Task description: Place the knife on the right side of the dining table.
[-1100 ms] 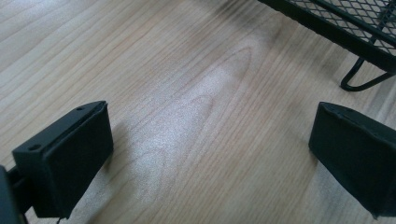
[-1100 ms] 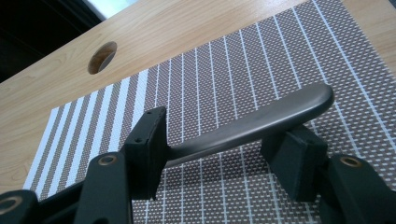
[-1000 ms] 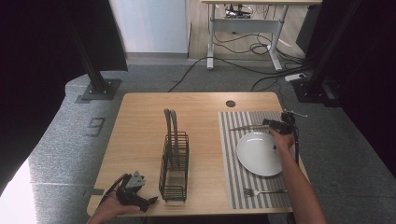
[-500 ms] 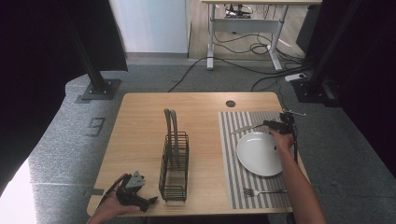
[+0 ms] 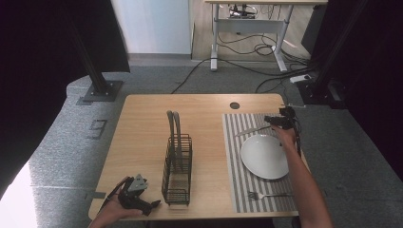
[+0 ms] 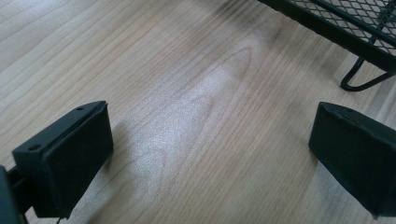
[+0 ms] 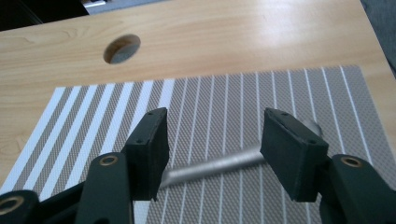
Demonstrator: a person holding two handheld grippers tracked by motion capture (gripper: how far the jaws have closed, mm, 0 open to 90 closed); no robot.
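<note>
1. We see a knife [image 7: 219, 166] flat on the striped placemat [image 7: 210, 107], far side of the white plate [image 5: 264, 156].
2. Our right gripper [image 7: 212, 144] sits w/ jaws apart, straddling the knife handle, not closed on it.
3. Left gripper [image 6: 210, 154] jaws wide over bare table [image 6: 187, 93], just beside the wire rack [image 5: 177, 167].
4. Fork [image 5: 266, 194] near the mat's front edge.

Bright glare on the table [image 6: 196, 107] (dark surroundings), close-ups soft.

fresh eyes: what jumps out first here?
The black wire rack stands mid-table, and a white plate sits on the striped placemat to its right. The right tool hangs open over a knife behind the plate; the left tool rests open by the rack.
</note>
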